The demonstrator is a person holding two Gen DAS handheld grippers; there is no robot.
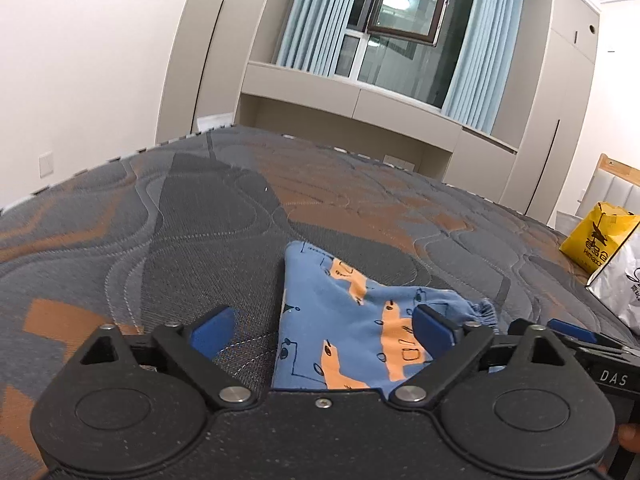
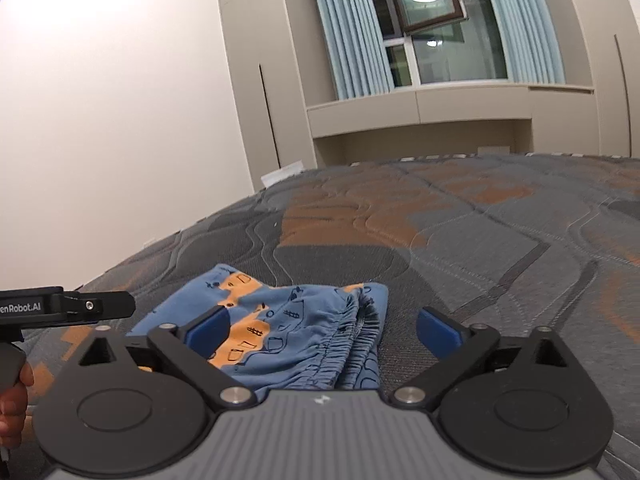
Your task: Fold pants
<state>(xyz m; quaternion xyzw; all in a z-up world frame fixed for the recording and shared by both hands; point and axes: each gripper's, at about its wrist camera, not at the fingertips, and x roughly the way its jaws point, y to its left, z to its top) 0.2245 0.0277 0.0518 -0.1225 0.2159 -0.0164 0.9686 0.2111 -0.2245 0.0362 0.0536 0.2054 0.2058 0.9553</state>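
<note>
Left wrist view: pants (image 1: 344, 320), blue with orange patches and small dark doodle print, lie folded into a compact bundle on the mattress (image 1: 180, 208), directly ahead of the tool. Elastic waistband (image 1: 482, 310) gathered at the bundle's right end. Left gripper (image 1: 322, 330) jaws spread wide, nothing between the blue pads; left pad over bare mattress, right pad over the cloth, contact not clear. Part of the right gripper (image 1: 576, 338) shows at the right edge, just beside the waistband.

Right wrist view: same pants (image 2: 288, 328), waistband (image 2: 352, 344) layers stacked and facing the camera. Right gripper (image 2: 322, 330) also wide open, empty; left pad over the fabric, right pad over the mattress (image 2: 480, 232). Left gripper (image 2: 72, 306) enters from the left edge, close to the bundle's left corner.

Surroundings: quilted grey and orange mattress; yellow bag (image 1: 596, 240) and white bag (image 1: 620, 280) at its far right; window (image 1: 404, 12) with pale blue curtains (image 1: 316, 20) beyond; beige cabinets (image 1: 360, 100) beneath.
</note>
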